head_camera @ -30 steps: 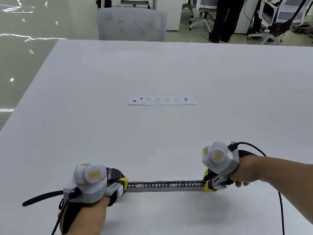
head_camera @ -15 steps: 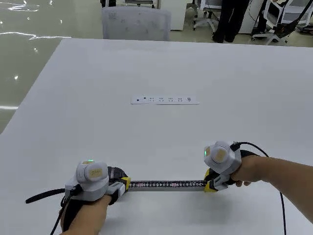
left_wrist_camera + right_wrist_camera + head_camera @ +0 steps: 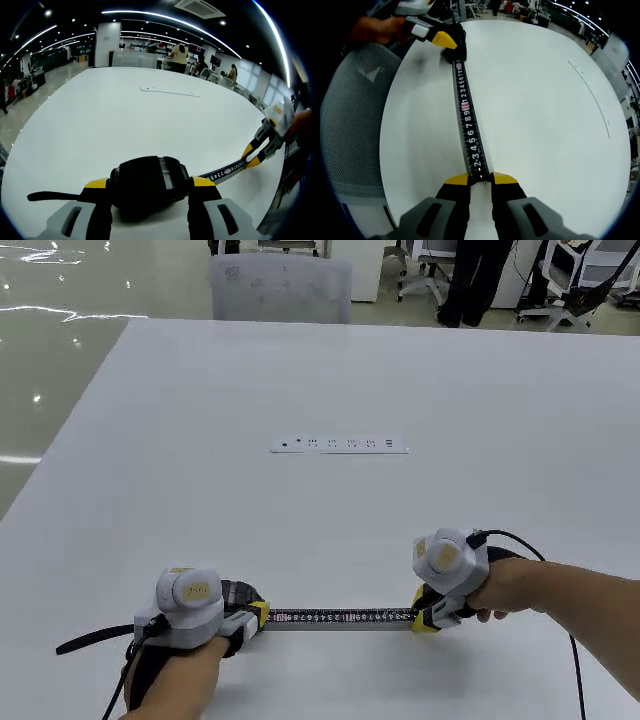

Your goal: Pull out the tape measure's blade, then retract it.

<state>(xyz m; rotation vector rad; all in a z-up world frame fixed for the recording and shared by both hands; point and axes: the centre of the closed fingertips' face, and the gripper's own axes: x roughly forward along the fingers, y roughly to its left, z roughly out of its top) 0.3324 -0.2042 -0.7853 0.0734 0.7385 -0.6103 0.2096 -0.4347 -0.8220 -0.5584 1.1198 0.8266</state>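
A white power strip (image 3: 338, 444) lies flat in the middle of the white table (image 3: 300, 370), and everything in the task sits well apart from it, on the side nearer the person.

The left gripper (image 3: 245, 618) is clenched on the black, rounded plastic case of the tape measure (image 3: 150, 185), one yellow-tipped jaw on each flank. It sits towards the person from the power strip's left end. This hold seems meant to anchor the case on the table so it cannot slide as the blade runs out. A black wrist strap (image 3: 85, 643) trails from the case, away from the power strip's left end.

The right gripper (image 3: 480, 178) pinches the tip of the narrow, numbered steel blade (image 3: 470, 135), its jaws closed on either edge at the low numbers. It sits towards the person from the power strip's right end. The blade stretches straight and flat between the grippers, about parallel to the power strip. That suggests steady tension, which keeps it from buckling or snapping back.

I judge the pull to be partly made, with the retraction not yet done.

By count: one tape measure, one blade, one strap, two grippers, one power strip and one grey chair (image 3: 280, 288) beyond the power strip, at the table's far edge.
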